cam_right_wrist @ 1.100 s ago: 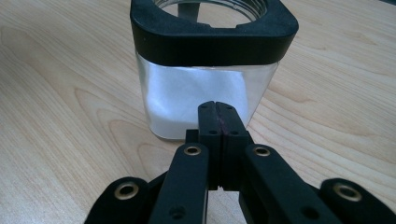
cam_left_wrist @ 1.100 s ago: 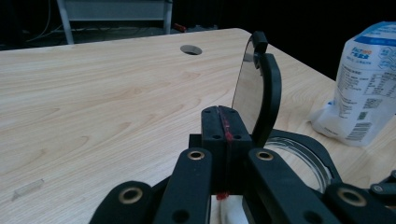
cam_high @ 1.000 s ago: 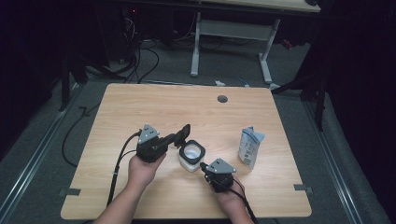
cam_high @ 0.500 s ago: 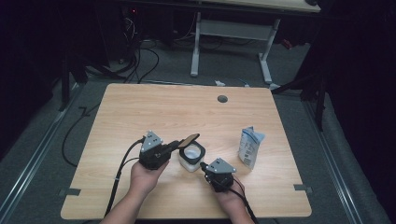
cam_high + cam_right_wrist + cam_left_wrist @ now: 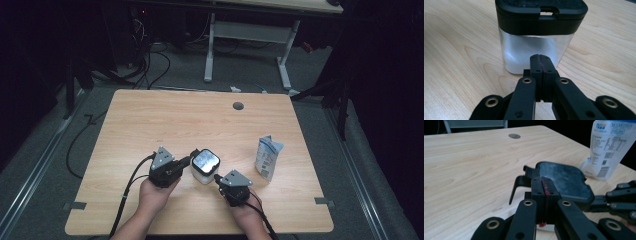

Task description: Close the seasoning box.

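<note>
While a pale wooden rectangular table with a small round grommet hole near its far edge carries everything, the person's two forearms come in from the near edge, each hand holding a black two-jaw gripper. Well to the right of the hands, a white and blue printed plastic pouch stands upright on the wood; the left gripper view shows it at the upper right, beyond the container.

Between the two grippers sits a small squarish container with a frosted clear body and a black lid, near the table's front middle. Its lid has a black clasp standing out from the lid's edge and curving down toward the table.

On the container's left, the left gripper has its jaws pressed together with nothing between them, the tips at the lid's rim beside the clasp. On the near right, the right gripper also has its jaws closed flat against each other, empty, the tips just at the frosted wall low on the container; whether they touch it I cannot tell.
</note>
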